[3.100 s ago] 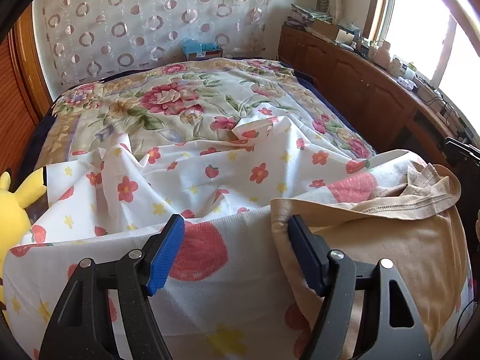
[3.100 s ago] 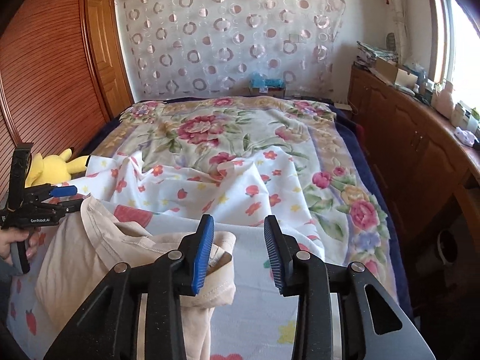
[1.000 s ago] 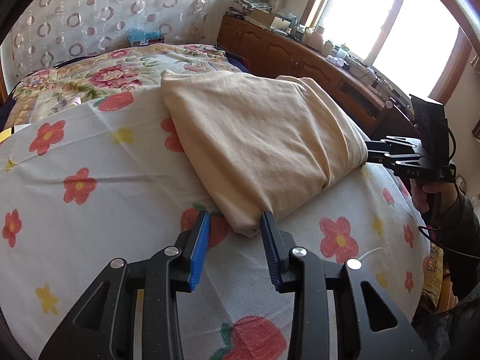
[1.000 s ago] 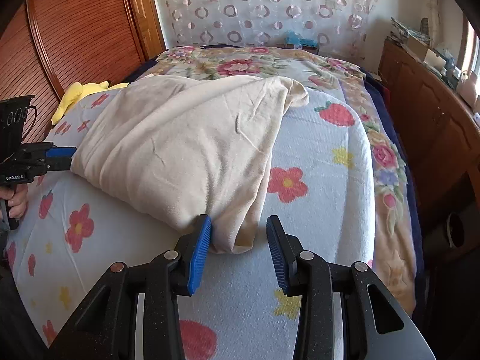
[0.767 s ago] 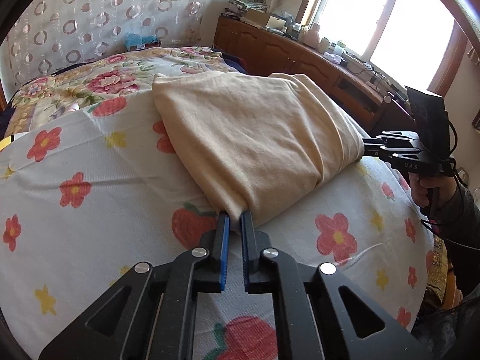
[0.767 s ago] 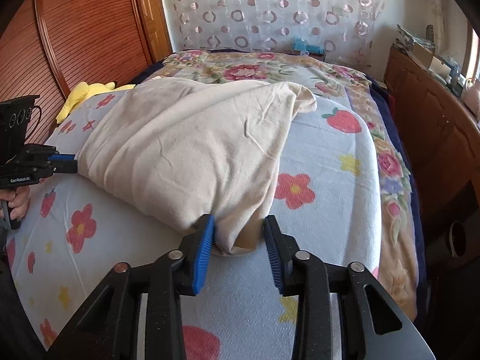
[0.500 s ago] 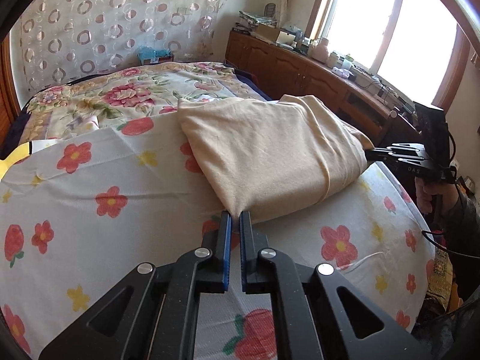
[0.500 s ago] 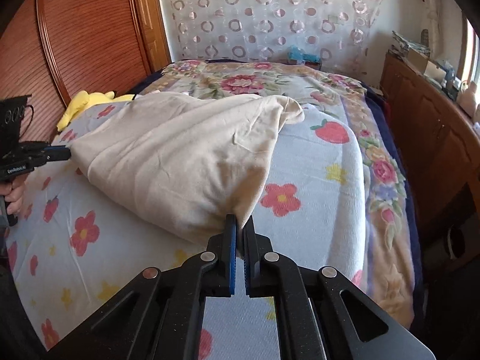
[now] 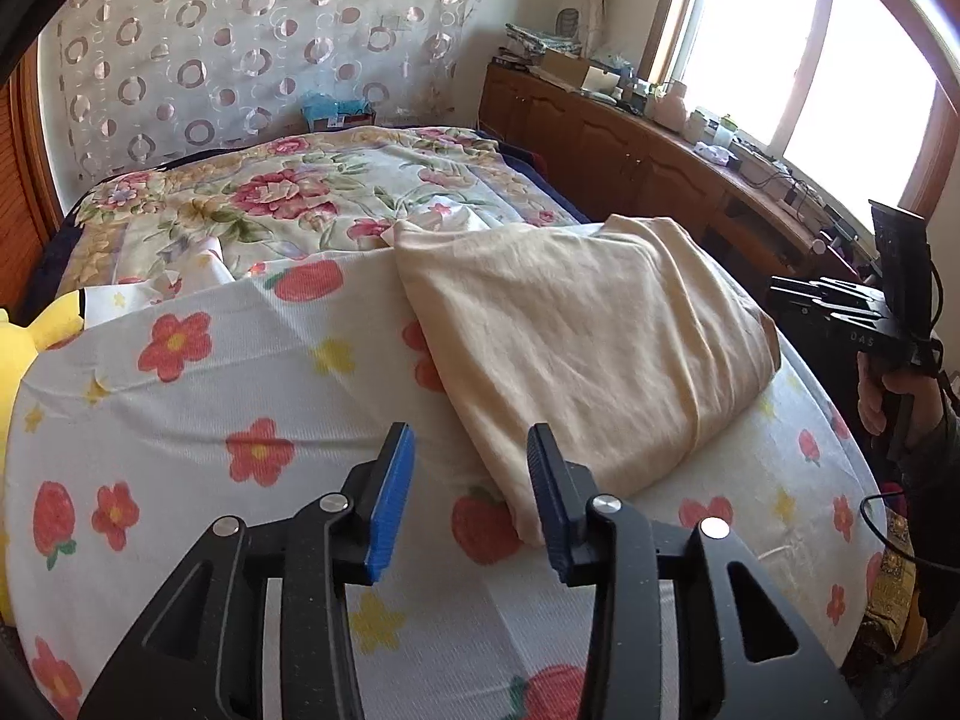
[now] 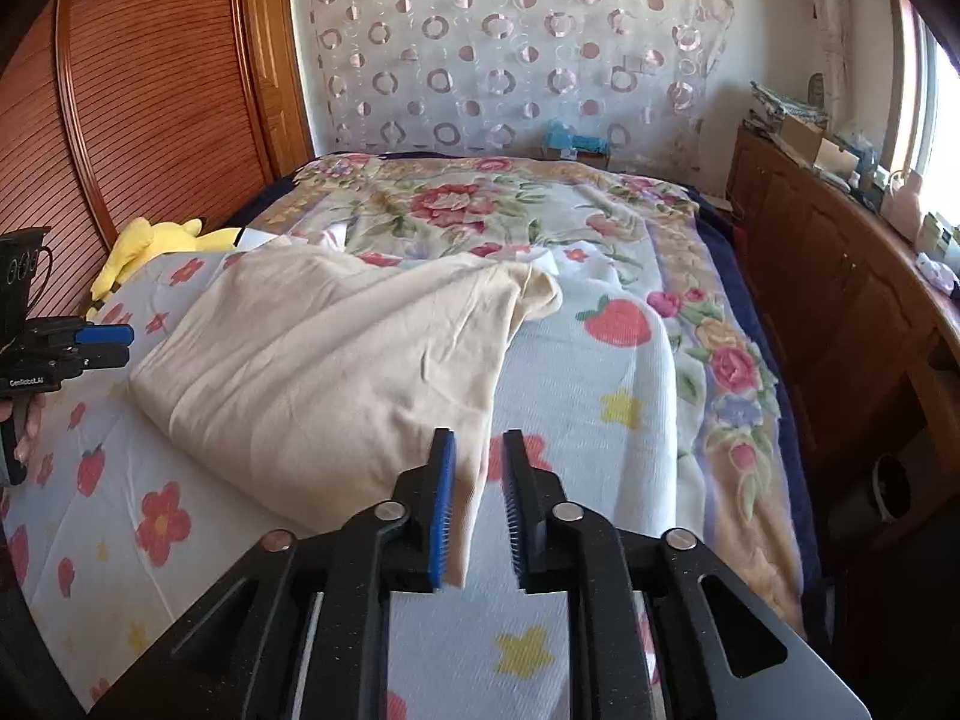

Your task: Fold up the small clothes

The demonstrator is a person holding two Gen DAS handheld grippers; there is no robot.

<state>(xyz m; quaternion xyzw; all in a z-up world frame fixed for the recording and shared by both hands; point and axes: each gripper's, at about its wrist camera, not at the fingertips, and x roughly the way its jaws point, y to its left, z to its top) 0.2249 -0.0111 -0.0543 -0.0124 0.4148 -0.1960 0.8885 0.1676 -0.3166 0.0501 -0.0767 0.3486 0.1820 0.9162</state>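
Observation:
A beige garment [image 9: 576, 342] lies folded on the white flower-print sheet [image 9: 198, 420] on the bed. My left gripper [image 9: 471, 498] is open, with the garment's near corner by its right finger and not gripped. In the right wrist view the same beige garment [image 10: 336, 372] lies ahead. My right gripper [image 10: 478, 501] is open by a narrow gap, and the garment's near corner hangs loose between the jaws against the left pad. Each gripper shows at the edge of the other's view, the right gripper [image 9: 840, 312] and the left gripper [image 10: 102, 342].
A yellow plush toy [image 10: 156, 246] lies at the bed's left side by the wooden wardrobe [image 10: 120, 120]. A floral bedspread [image 9: 288, 198] covers the far half. A wooden cabinet [image 9: 630, 150] with clutter runs along the right under the window.
Both grippers were shut on the garment's near corners half a second ago. Both have now opened and let the corners go; the garment lies a little farther up the bed.

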